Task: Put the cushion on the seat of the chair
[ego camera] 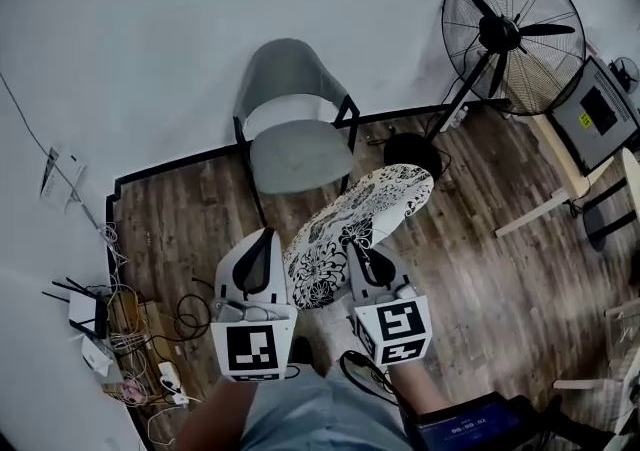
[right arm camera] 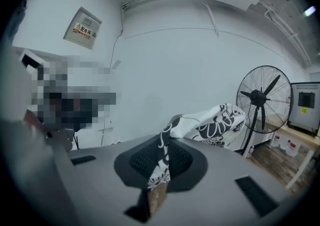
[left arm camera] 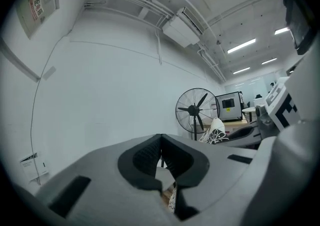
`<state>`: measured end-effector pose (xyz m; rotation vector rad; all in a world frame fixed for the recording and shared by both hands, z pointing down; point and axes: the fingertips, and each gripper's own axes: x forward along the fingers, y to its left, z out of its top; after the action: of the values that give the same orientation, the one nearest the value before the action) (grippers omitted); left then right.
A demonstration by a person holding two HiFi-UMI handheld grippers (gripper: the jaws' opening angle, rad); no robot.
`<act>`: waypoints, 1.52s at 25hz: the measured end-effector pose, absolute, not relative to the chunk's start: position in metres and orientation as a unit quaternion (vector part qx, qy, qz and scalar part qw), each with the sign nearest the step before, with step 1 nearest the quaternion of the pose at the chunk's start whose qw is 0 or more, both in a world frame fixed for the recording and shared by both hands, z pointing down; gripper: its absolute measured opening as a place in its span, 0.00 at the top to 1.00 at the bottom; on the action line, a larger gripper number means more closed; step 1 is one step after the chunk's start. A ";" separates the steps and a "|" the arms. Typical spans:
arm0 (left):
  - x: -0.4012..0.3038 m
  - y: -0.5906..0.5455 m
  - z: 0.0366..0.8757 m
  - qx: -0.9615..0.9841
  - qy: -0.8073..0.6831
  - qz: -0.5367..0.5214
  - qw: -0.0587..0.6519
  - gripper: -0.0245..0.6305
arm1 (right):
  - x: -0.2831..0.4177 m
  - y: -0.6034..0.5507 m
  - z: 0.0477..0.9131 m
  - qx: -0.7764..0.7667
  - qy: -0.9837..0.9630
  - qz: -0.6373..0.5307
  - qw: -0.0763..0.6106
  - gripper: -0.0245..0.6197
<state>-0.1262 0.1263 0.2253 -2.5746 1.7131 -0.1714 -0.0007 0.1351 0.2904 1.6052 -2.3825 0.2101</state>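
My left hand-held gripper [ego camera: 262,239] and right hand-held gripper [ego camera: 362,257] are each pinched shut on the cushion [ego camera: 355,229], held mid-frame above the floor [ego camera: 480,269], just short of the chair [ego camera: 290,74] and its bare seat [ego camera: 298,159], so I judge the placing is yet to be done.

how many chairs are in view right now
1: a grey chair stands against the wall, just beyond the patterned cushion. More could be hidden past the right edge of the head view.

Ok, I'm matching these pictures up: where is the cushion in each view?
Head view: cushion at the centre, pointing toward upper right.
Left gripper view: cushion right of centre, a small patterned tip.
Right gripper view: cushion rising from the jaws toward the right.
Shared landmark: the standing fan.
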 end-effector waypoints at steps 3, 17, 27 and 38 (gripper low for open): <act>-0.123 0.116 0.227 -0.838 0.541 -0.061 0.040 0.95 | 0.004 0.123 0.290 0.558 -0.816 0.074 0.133 0.93; -0.077 0.041 0.265 -0.835 0.542 -0.096 0.007 0.95 | 0.055 0.036 0.318 0.561 -0.811 0.099 0.134 0.93; -0.007 -0.082 0.288 -0.811 0.570 -0.127 -0.008 0.95 | 0.111 -0.083 0.348 0.510 -0.836 0.138 0.145 0.93; 0.015 -0.149 0.259 -0.781 0.614 -0.111 0.010 0.95 | 0.154 -0.189 0.318 0.477 -0.860 0.098 0.151 0.93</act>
<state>0.0150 -0.1492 0.2594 -2.4388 1.9160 -0.3460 0.1545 -0.1888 0.3183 1.3689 -2.4698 0.2809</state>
